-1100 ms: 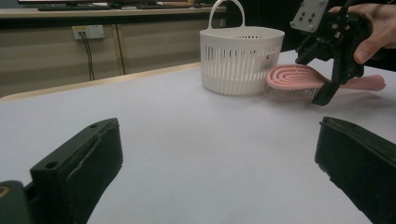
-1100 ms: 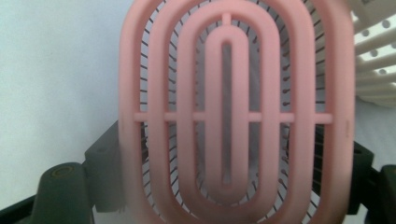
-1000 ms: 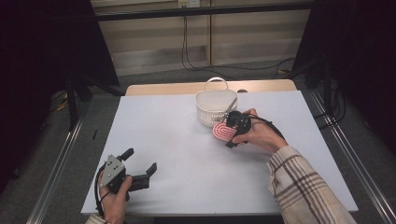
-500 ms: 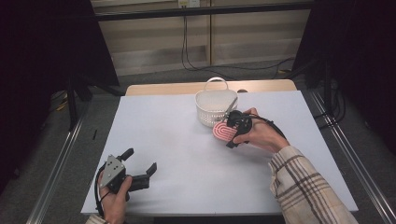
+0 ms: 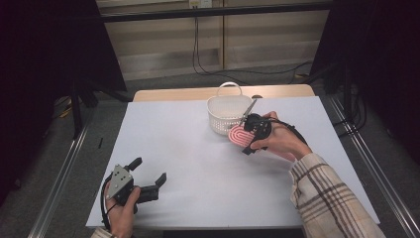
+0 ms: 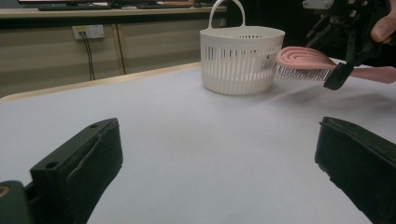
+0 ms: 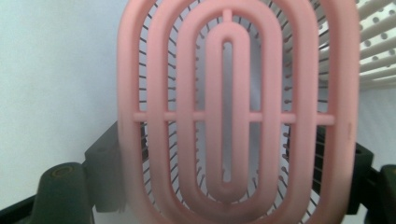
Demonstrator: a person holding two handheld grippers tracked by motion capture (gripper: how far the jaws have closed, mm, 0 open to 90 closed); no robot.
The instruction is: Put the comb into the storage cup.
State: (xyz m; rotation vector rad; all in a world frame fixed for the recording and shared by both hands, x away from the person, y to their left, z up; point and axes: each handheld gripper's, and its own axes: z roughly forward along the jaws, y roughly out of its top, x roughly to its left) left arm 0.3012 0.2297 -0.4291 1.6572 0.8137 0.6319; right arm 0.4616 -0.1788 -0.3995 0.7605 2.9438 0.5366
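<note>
1. High view first: the right hand-held gripper (image 5: 249, 136) is up off the white bench (image 5: 198, 163), just in front of the white basket (image 5: 227, 115), and it's clamped on a pink hairbrush (image 5: 238, 136).
2. Brush head pokes out from that hand-held gripper towards the basket's near side, close against the basket wall; I can't say whether they touch.
3. Left gripper view gives the side-on look: the hairbrush (image 6: 306, 63) hangs level above the bench, bristles pointing down, its head right beside the basket (image 6: 240, 58) and its handle running away from the basket into the person's hand.
4. Right gripper view, close in: the brush's (image 7: 229, 112) pink looped back faces the camera, with a black jaw at each lower side, and the basket's (image 7: 376, 42) perforated wall sits just behind its upper corner.
5. Far from the basket, at the bench's near edge, the left hand-held gripper (image 5: 148, 174) rests on the surface in the person's left hand, jaws spread wide with nothing between them but bare bench.
</note>
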